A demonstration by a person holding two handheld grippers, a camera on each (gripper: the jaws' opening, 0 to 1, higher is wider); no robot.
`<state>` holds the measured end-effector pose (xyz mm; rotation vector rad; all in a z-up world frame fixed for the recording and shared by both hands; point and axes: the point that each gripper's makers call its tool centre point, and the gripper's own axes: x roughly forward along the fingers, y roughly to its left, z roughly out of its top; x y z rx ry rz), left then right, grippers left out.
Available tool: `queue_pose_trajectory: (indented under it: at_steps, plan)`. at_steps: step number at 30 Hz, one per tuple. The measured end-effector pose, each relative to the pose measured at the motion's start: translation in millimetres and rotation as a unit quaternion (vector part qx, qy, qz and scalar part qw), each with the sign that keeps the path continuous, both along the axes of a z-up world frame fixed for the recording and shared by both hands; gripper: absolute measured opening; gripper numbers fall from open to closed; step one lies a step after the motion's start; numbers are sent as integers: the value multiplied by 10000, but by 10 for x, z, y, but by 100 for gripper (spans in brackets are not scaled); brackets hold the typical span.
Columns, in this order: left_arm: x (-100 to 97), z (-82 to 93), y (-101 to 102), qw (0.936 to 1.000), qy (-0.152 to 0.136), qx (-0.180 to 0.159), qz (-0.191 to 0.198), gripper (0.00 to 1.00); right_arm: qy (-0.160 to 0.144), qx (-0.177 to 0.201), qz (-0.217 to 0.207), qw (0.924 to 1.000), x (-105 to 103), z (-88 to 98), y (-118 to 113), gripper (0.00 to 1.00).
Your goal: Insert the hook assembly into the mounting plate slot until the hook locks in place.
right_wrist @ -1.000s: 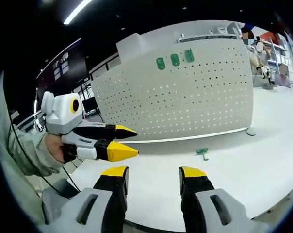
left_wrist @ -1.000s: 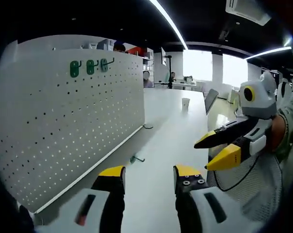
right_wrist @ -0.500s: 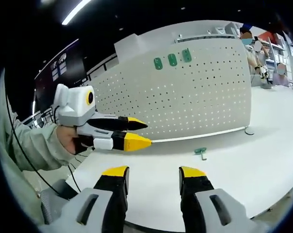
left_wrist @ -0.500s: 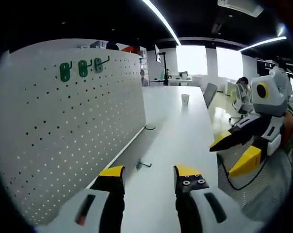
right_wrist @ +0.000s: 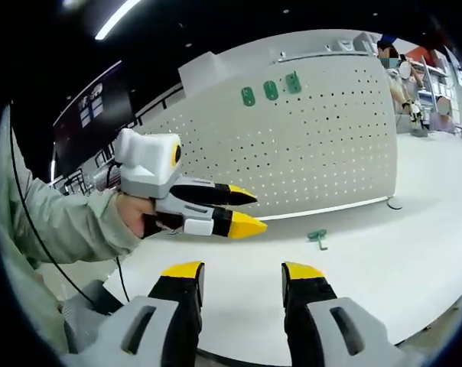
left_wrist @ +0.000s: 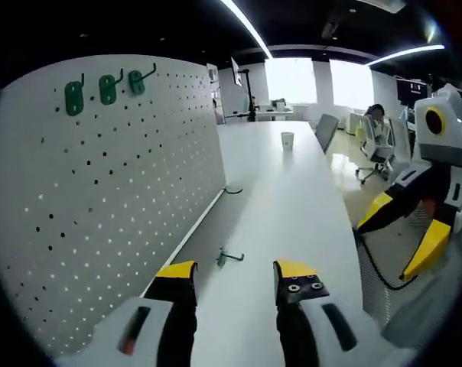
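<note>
A white pegboard mounting plate [left_wrist: 116,191] [right_wrist: 315,153] stands upright on the white table [left_wrist: 292,206]. Three green hooks [left_wrist: 107,88] [right_wrist: 271,89] hang in its top row. A loose green hook assembly [left_wrist: 229,258] [right_wrist: 318,238] lies on the table near the board's foot. My left gripper [left_wrist: 235,277] is open and empty, its jaws just short of that hook; in the right gripper view it [right_wrist: 258,212] reaches in from the left, held by a hand. My right gripper [right_wrist: 242,271] is open and empty; in the left gripper view it [left_wrist: 392,248] hangs at the right edge.
A paper cup [left_wrist: 287,141] stands far down the table. A small dark loop [left_wrist: 232,189] [right_wrist: 394,204] lies by the board's far end. Office chairs [left_wrist: 376,145] stand beyond the table's right edge. People [right_wrist: 403,84] are behind the board.
My left gripper has moved forward along the table toward the loose hook and the board. In the left gripper view the right gripper has dropped back to the right edge.
</note>
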<state>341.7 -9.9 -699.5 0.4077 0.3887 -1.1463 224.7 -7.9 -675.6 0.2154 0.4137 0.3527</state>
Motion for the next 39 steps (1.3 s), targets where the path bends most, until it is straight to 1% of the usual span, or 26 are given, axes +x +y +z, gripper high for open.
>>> queue_pose_trajectory:
  at_steps: [5, 9, 18, 23, 30, 33, 39]
  plan:
    - [122, -126, -38, 9999, 79, 97, 28, 41, -144, -216, 73, 9996, -4, 7, 42, 38]
    - [214, -237, -95, 9997, 92, 209, -8, 40, -127, -226, 98, 9996, -5, -10, 46, 38]
    - [405, -411, -238, 9992, 116, 370, -138, 38, -97, -59, -108, 9999, 20, -5, -44, 38]
    - [478, -490, -316, 9987, 107, 443, -234, 37, -54, 24, -198, 9998, 29, -17, -78, 37]
    - [559, -701, -435, 9973, 176, 615, -364, 36, -22, 61, -301, 9995, 41, -29, -114, 37]
    - [584, -826, -480, 9960, 184, 743, -469, 36, -13, 75, -355, 9993, 43, -33, -135, 37]
    - [676, -984, -541, 9950, 249, 834, -487, 35, 21, 93, -448, 9990, 51, -55, -172, 36]
